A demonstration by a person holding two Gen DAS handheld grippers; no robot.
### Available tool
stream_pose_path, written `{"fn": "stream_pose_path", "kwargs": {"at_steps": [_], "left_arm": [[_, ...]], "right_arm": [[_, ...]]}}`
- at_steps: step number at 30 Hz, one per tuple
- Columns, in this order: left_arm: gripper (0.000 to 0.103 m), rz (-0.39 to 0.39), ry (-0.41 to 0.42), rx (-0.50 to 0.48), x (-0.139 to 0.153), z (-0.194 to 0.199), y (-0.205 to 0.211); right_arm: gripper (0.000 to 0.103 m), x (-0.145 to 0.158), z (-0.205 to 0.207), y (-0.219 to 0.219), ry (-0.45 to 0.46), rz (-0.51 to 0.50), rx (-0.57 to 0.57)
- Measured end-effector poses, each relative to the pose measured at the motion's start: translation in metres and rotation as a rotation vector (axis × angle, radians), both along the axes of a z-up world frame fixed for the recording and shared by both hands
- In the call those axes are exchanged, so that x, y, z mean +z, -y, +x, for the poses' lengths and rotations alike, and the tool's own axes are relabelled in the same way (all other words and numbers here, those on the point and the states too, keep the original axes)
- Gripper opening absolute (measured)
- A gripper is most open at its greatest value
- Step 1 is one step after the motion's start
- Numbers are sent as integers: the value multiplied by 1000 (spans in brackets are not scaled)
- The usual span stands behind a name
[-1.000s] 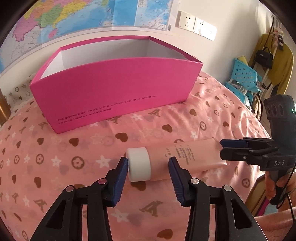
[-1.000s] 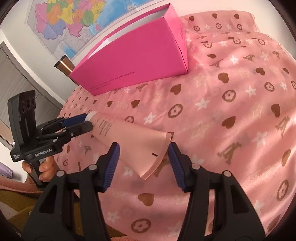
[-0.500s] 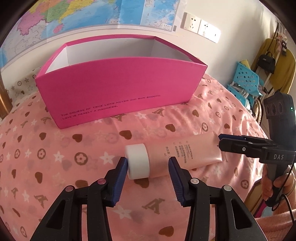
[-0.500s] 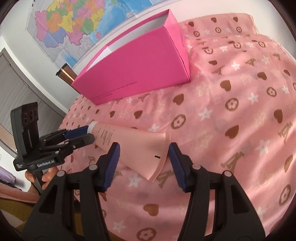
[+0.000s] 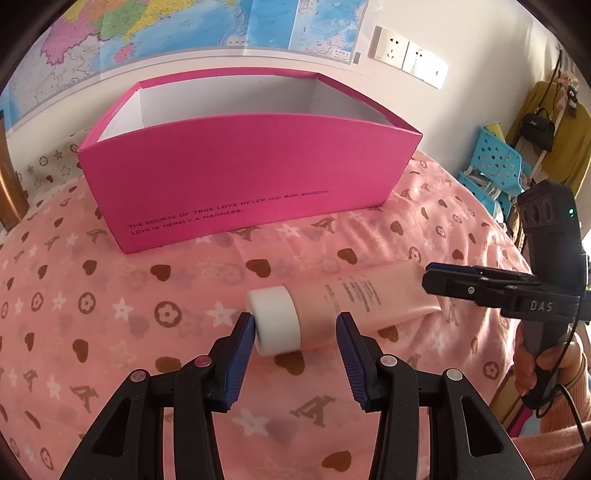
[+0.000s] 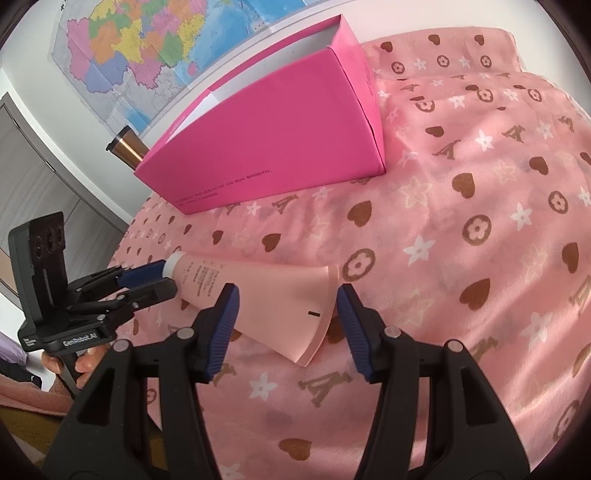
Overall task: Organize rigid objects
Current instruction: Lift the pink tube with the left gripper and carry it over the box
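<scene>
A pink tube with a white cap is held between my two grippers above the pink patterned bedspread. My left gripper is open around the cap end, its left pad touching the cap. My right gripper is open around the flat crimped end of the tube. An open magenta box stands behind on the bed; it also shows in the right wrist view. Its inside looks empty as far as I can see.
A wall with a map and sockets is behind the box. Blue plastic baskets and hanging clothes stand at the right. A brown cylinder stands beside the box's far end.
Both grippers and the tube have risen and come closer to the magenta box, which now looks larger. The jaws have kept the same spread around the tube's ends.
</scene>
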State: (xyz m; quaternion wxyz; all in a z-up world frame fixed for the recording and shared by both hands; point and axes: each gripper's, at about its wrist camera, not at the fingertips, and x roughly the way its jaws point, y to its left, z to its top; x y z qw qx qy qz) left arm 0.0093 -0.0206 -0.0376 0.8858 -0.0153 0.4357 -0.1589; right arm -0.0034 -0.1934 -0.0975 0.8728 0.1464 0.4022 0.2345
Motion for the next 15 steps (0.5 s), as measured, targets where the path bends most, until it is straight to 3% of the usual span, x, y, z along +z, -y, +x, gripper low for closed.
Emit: {"fn": "stream_pose_path", "kwargs": {"at_steps": [15], "left_arm": [[46,12,11,5,5,1,4]], "right_arm": [[58,7,-3,-10,27,-92,-8]]}}
